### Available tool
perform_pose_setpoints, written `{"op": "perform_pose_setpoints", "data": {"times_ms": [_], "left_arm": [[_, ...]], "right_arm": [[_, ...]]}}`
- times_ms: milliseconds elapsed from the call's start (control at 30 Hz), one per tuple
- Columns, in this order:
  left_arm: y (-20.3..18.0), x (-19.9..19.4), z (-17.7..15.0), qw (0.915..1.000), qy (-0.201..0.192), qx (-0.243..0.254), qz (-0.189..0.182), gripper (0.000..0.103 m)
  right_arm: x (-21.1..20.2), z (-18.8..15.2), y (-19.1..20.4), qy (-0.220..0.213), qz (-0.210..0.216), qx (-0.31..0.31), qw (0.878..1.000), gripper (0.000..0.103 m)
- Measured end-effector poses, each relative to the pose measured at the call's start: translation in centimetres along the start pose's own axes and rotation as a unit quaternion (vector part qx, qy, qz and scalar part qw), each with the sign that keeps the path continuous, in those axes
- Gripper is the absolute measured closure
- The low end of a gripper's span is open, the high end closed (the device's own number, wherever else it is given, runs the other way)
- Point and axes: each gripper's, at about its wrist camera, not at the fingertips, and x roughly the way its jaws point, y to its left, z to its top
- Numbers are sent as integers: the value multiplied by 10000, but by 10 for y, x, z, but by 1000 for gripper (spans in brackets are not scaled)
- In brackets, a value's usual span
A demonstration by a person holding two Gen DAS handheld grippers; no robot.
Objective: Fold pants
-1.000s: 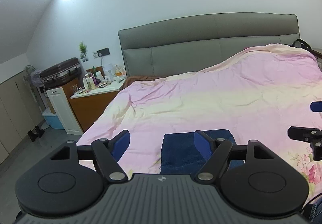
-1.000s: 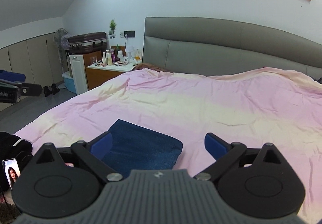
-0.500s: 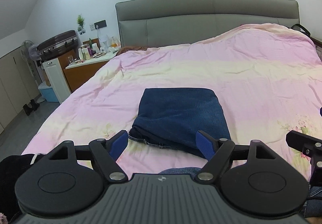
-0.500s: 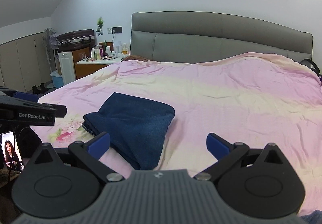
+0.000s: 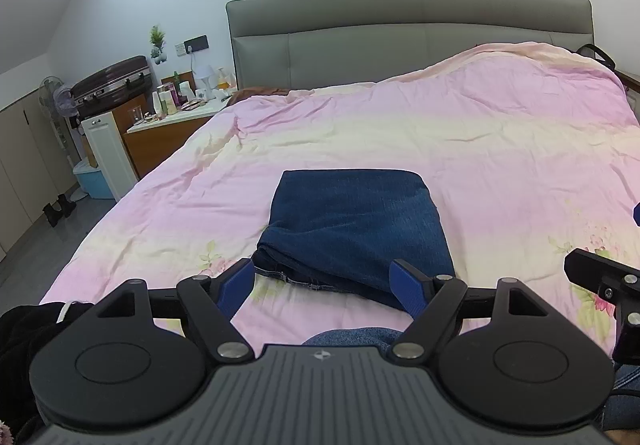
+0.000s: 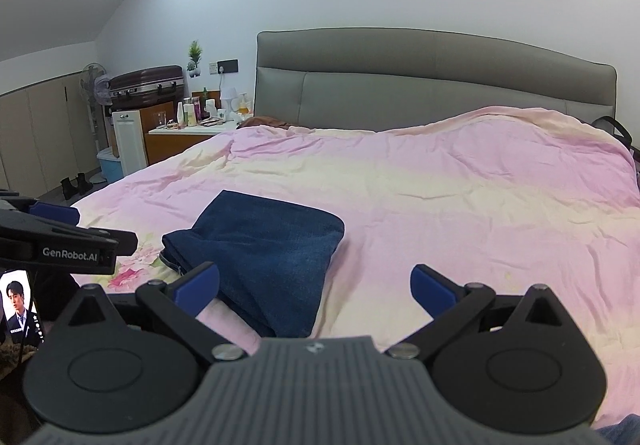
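Both tongs, left (image 5: 324,283) and right (image 6: 316,285), gape wide and empty over one folded pants (image 5: 356,229) on the bed (image 5: 480,149)

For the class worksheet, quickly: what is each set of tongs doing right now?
Left tongs: open, holding nothing, above the near edge of the folded pants.
Right tongs: open, holding nothing.
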Motion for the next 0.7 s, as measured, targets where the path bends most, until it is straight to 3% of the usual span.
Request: {"op": "perform_pose_setpoints", "data": {"times_ms": [700], "left_arm": [[2,-2,0,10000,-27,6,16,13]], "right_arm": [[0,1,-2,-4,14,-27,10000,5]]}}
